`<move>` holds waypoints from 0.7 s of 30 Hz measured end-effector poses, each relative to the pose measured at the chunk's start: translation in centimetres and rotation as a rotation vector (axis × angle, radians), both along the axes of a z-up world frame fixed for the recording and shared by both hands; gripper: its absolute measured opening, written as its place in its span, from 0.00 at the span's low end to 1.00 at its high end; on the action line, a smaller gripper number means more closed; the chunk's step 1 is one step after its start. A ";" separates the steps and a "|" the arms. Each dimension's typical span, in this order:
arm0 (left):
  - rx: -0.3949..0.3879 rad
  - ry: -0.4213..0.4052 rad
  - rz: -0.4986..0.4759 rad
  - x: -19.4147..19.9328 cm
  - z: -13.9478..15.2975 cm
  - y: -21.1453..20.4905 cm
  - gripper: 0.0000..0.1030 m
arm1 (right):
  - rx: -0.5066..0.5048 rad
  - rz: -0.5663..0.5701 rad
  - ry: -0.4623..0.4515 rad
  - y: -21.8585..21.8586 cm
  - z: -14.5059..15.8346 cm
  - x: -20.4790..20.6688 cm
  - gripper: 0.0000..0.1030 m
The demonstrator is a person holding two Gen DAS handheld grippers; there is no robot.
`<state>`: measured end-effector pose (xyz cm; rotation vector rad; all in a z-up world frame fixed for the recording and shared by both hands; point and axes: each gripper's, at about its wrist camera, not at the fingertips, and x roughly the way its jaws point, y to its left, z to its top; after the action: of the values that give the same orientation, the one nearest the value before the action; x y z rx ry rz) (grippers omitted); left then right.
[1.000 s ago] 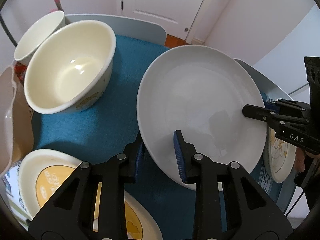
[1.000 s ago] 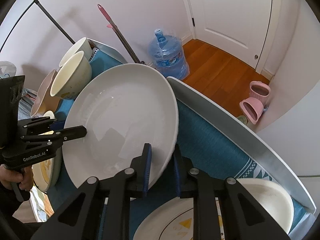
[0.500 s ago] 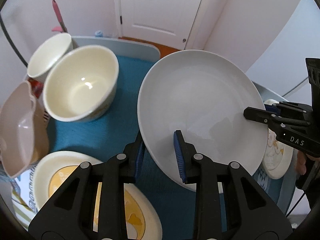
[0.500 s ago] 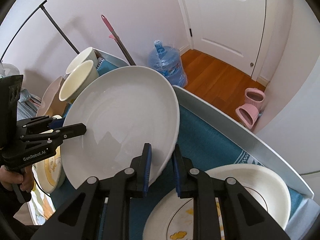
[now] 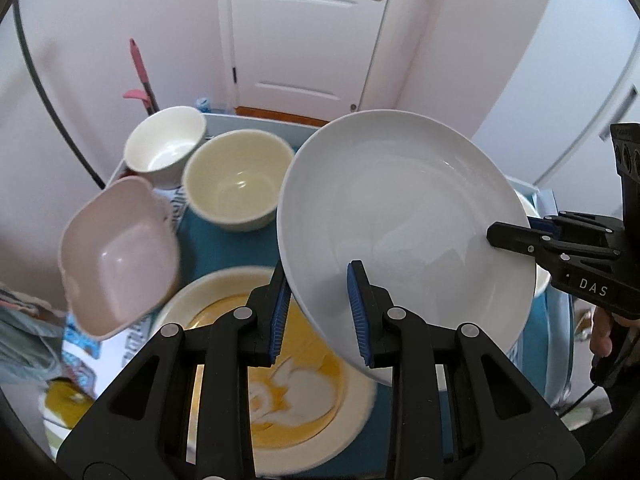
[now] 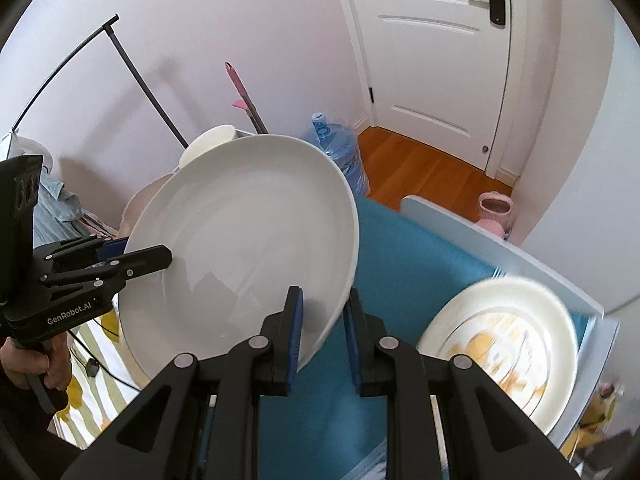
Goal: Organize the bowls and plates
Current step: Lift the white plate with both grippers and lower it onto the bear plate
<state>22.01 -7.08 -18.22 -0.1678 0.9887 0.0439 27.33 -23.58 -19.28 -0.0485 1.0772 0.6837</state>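
I see large white plate [image 5: 400, 216] held tilted in air above teal mat [image 5: 224, 248], both claws clamped on its rim: left gripper [image 5: 320, 312] at near-left edge, right gripper [image 6: 322, 330] at right edge. Cream bowl [image 5: 236, 178], white bowl [image 5: 166, 144] far left. Yellow-patterned plate [image 5: 280, 360] near, under left claw.

The left tongs [image 5: 320, 312] point steeply down, blue pads clamped on the near rim of a large white ceramic plate [image 5: 400, 216]. The right tongs [image 6: 323, 332] pinch its opposite rim, a hand [image 6: 36, 364] gripping each handle.
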 end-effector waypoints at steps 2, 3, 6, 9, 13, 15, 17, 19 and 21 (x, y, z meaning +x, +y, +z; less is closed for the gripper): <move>-0.010 0.013 -0.025 -1.3 -0.1 1.2 0.25 | -0.010 -0.026 0.003 1.0 0.2 -1.9 0.18; -0.012 0.020 -0.036 -1.8 -0.2 1.7 0.25 | -0.015 -0.041 0.008 1.6 0.2 -2.8 0.18; -0.008 0.039 -0.071 -3.6 -0.9 3.7 0.25 | -0.016 -0.082 0.035 3.1 -0.2 -5.3 0.18; 0.002 0.064 -0.116 -5.2 -2.1 5.5 0.25 | -0.024 -0.121 0.059 5.0 -1.1 -7.5 0.18; 0.003 0.095 -0.159 -6.2 -4.2 7.2 0.25 | -0.037 -0.161 0.089 7.1 -2.6 -9.5 0.18; 0.003 0.107 -0.180 -6.1 -5.4 8.1 0.25 | -0.049 -0.184 0.094 7.8 -3.5 -10.2 0.18; -0.005 0.118 -0.200 -5.9 -6.6 8.8 0.25 | -0.067 -0.212 0.096 8.4 -4.3 -10.7 0.18; -0.014 0.129 -0.217 -5.9 -7.5 9.2 0.25 | -0.081 -0.235 0.092 8.9 -4.9 -11.0 0.18; -0.015 0.134 -0.231 -5.8 -8.0 9.3 0.25 | -0.098 -0.248 0.085 9.0 -5.2 -11.2 0.18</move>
<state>16.24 2.20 -26.22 -0.0643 1.1369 -0.1662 16.16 -14.55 -24.45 0.0299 1.1753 0.4129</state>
